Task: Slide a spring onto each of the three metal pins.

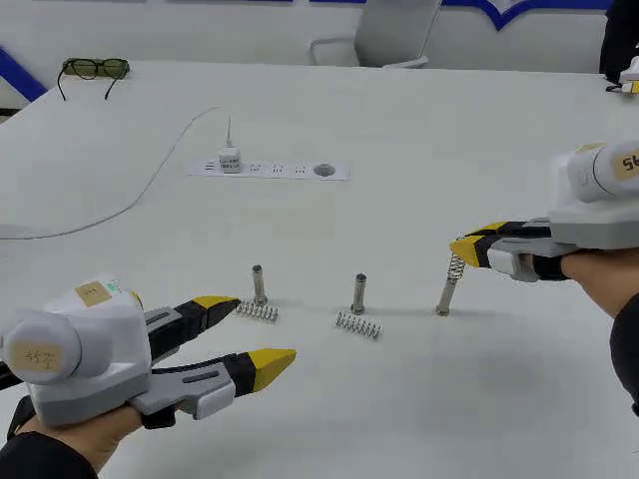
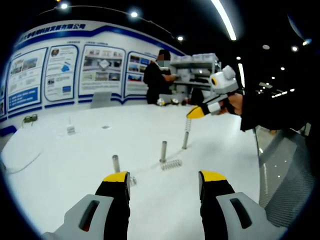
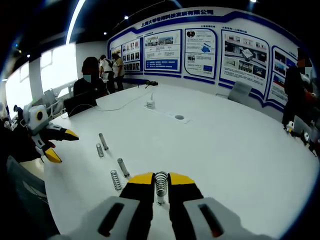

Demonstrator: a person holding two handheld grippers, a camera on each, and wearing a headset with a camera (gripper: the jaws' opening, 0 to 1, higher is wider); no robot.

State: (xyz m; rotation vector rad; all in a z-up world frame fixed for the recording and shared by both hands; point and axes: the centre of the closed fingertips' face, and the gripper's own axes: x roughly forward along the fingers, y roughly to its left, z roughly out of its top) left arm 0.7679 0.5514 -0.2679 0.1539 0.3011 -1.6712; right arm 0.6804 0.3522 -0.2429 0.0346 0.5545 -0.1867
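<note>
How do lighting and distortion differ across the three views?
Head view: even, soft light on the white table, faint shadows beside the pins, little distortion. Left gripper view: fisheye bends the table edge; a ceiling light strip glares. Right gripper view: window blown out, spring sharp.

Your pale grey left gripper [image 1: 250, 331] and right gripper [image 1: 461, 251] both wear black jaws tipped in yellow. The three upright metal pins [image 1: 358, 291] and coiled wire springs [image 1: 357, 324] are silver-grey against the plain white table [image 1: 419, 140].

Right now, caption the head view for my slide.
Yellow-tipped right gripper holds a coiled metal spring on the rightmost metal pin; open left gripper hovers beside two loose springs.
</note>
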